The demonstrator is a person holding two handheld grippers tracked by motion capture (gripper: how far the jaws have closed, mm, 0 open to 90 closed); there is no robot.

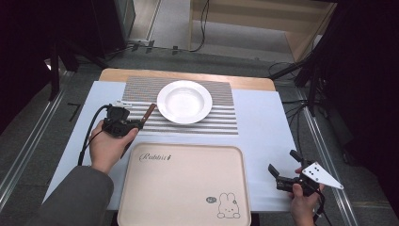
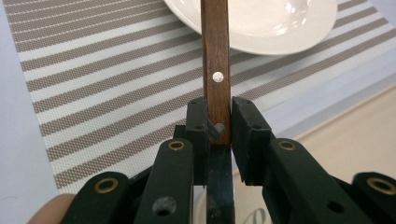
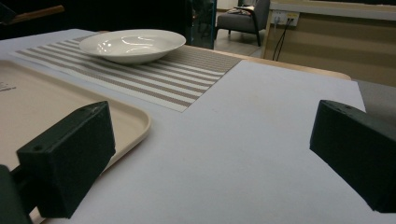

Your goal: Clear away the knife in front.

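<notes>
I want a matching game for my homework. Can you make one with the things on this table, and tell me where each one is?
Things:
1. wooden handle
2. white plate
3. beige tray
4. right gripper

Places or states:
A. on the striped mat
B. nearest the person, with a rabbit picture in one corner
C. clamped between the jaws of the left gripper
D. jaws wide apart, holding nothing, above the white table cover

Right pairs: 1-C, 2-A, 3-B, 4-D
</notes>
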